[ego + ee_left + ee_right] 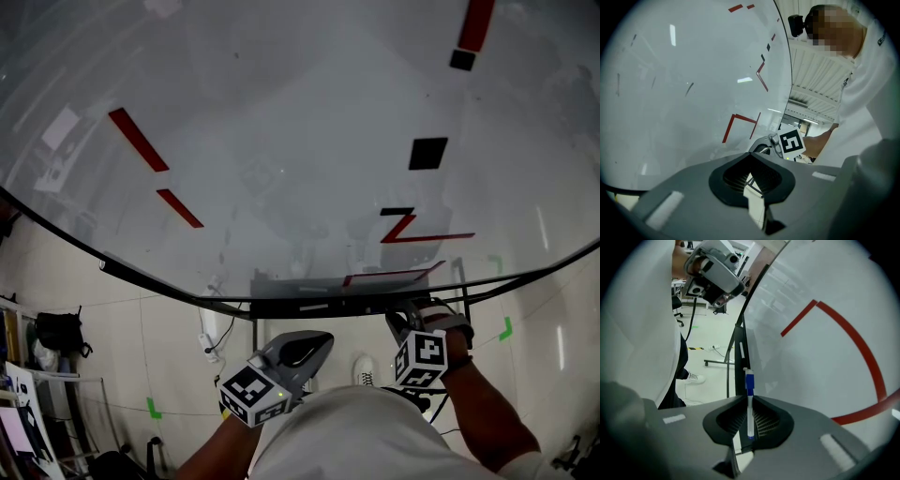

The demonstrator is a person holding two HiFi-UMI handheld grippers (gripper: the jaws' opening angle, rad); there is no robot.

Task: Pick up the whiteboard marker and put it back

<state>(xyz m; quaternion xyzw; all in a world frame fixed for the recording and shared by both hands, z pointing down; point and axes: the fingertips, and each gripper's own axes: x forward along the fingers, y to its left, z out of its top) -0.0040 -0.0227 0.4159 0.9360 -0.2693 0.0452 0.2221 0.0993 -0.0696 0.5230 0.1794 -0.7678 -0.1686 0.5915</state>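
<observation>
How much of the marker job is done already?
The pick-up looks done: the right gripper is shut on the whiteboard marker, close to the ledge under the whiteboard. The left gripper is shut with nothing in it. Left to do: putting the marker back.

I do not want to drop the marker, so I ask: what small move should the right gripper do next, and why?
Probably lower the right gripper slightly toward the black ledge along the white whiteboard edge, then open. Its fingers are shut on the white whiteboard marker with a blue cap, which points along that ledge; whether it already rests there I cannot tell.
</observation>
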